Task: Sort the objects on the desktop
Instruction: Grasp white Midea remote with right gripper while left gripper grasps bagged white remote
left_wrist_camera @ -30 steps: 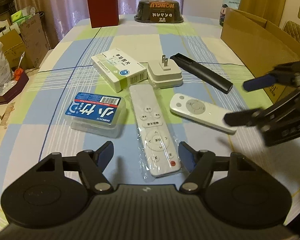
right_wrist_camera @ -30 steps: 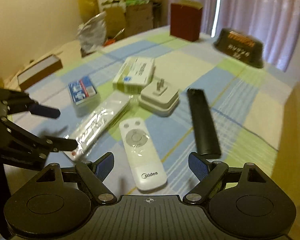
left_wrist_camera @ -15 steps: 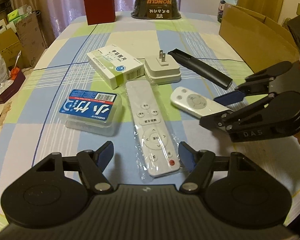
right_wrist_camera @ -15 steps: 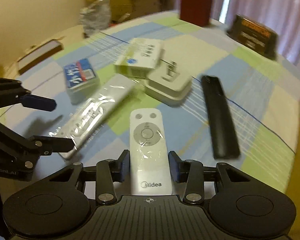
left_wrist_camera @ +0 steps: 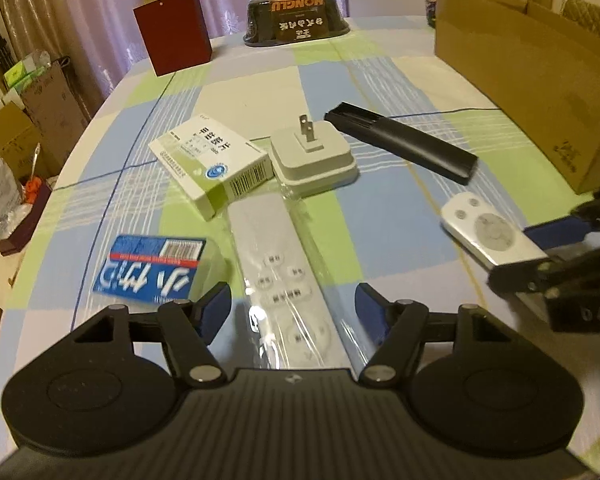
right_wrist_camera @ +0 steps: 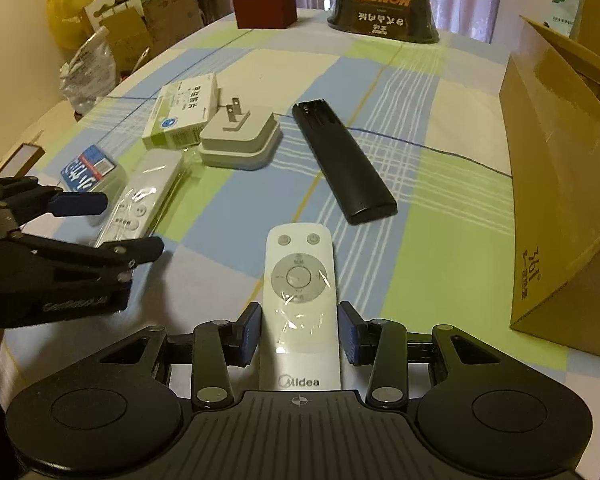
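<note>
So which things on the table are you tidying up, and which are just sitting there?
Being sorted: small white remote, long white remote, black remote, white plug adapter, medicine box, blue-labelled box.

Just lying about: red box, dark bowl package, cardboard box.

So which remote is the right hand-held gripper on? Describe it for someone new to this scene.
Start at the big cardboard box on the checked tablecloth. Left of it, nearest the camera, lies the small white Midea remote between the right hand-held gripper pads. It is shorter than the black remote and the long wrapped white remote.
</note>
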Action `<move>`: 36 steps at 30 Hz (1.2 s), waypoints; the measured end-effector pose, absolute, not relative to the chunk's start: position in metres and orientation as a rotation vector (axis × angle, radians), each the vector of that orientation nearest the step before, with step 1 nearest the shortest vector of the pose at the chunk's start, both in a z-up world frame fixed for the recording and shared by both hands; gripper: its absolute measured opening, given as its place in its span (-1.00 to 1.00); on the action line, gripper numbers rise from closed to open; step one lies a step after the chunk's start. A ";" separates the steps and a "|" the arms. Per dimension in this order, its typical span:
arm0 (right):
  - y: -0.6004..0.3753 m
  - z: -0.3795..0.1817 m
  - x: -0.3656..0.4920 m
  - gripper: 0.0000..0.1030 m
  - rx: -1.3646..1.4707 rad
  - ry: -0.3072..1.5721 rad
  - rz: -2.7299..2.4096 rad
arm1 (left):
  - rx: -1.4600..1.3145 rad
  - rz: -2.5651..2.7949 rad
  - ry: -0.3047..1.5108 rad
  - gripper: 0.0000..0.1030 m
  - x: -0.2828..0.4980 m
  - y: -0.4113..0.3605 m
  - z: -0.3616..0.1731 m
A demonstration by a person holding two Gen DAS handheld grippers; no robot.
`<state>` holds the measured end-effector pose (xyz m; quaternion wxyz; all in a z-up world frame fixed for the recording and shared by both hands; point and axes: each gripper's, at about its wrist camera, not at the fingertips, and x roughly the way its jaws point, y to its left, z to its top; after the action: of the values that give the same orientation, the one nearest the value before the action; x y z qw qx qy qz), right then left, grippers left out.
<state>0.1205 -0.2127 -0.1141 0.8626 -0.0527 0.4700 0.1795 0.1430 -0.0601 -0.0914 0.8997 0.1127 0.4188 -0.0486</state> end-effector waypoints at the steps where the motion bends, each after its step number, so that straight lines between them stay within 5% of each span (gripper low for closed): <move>1: -0.212 -0.115 0.121 -0.20 -0.115 0.979 0.377 | 0.242 -0.092 0.864 0.22 0.146 -0.061 -0.092; 6: -0.211 -0.118 0.122 0.03 -0.110 0.955 0.399 | 0.246 -0.040 0.857 0.21 0.163 -0.064 -0.096; 11: -0.211 -0.119 0.123 0.05 -0.104 0.954 0.398 | 0.243 -0.024 0.851 -0.22 0.171 -0.067 -0.096; 14: -0.210 -0.119 0.122 0.05 -0.139 0.952 0.397 | 0.244 -0.029 0.851 -0.30 0.171 -0.067 -0.097; 22: -0.209 -0.121 0.117 0.05 -0.187 0.946 0.379 | 0.208 -0.116 0.874 -0.33 0.144 -0.060 -0.092; 30: -0.208 -0.122 0.116 0.05 -0.195 0.931 0.375 | 0.227 -0.122 0.861 -0.15 0.140 -0.060 -0.094; 36: -0.209 -0.122 0.117 0.05 -0.187 0.929 0.370 | 0.226 -0.141 0.862 -0.33 0.139 -0.061 -0.094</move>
<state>0.1169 -0.2089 -0.1218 0.8734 -0.0896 0.4447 0.1772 0.1387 -0.0610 -0.0941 0.8999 0.1094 0.4167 -0.0682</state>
